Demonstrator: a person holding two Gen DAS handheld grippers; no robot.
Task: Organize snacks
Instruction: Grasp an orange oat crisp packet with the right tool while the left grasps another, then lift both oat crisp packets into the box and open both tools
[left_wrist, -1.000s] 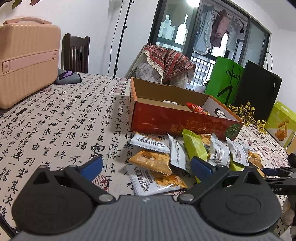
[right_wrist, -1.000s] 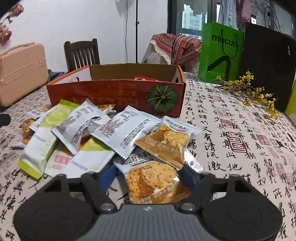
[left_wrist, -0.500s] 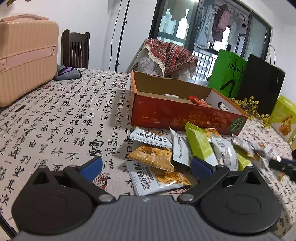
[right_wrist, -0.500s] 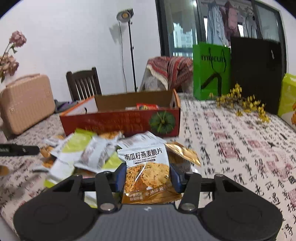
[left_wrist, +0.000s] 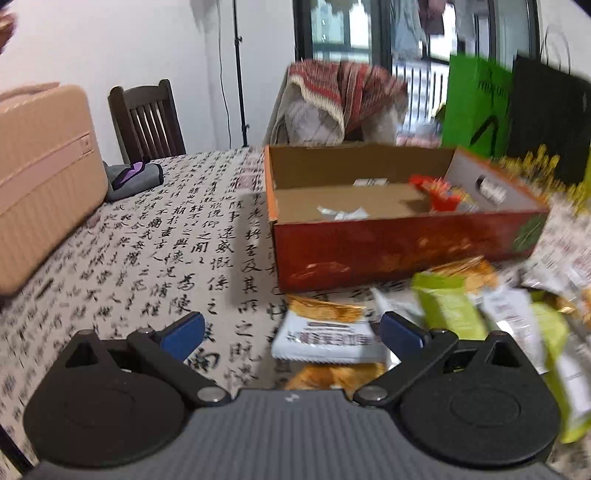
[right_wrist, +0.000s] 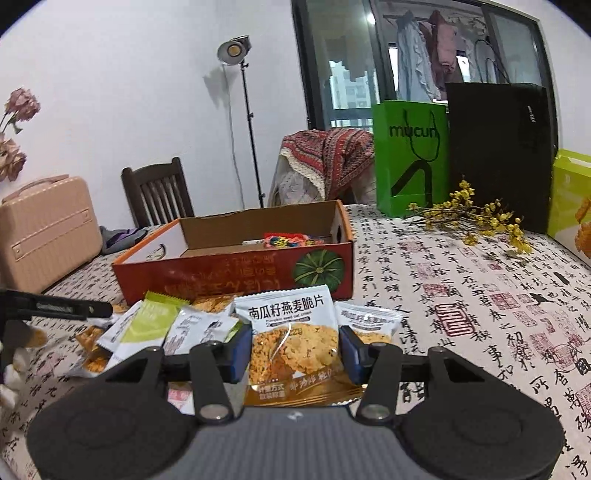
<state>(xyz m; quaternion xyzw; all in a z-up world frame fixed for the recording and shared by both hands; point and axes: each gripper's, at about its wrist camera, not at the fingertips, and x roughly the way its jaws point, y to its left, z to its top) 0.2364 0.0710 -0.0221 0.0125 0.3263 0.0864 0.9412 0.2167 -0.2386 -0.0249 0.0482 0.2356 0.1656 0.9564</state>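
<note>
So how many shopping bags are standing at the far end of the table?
2: a green bag and a black bag beside it. A yellow-green thing at the right edge may be another.

Cardboard box (right_wrist: 236, 266) on table (right_wrist: 461, 295), a few packets inside. Loose snack packets (right_wrist: 155, 325) before its front wall. Suitcase (right_wrist: 44, 229) at table's left; shopping bags (right_wrist: 410, 158) and flower sprig (right_wrist: 476, 218) right, behind. Chair (right_wrist: 159, 192) behind table.
</note>
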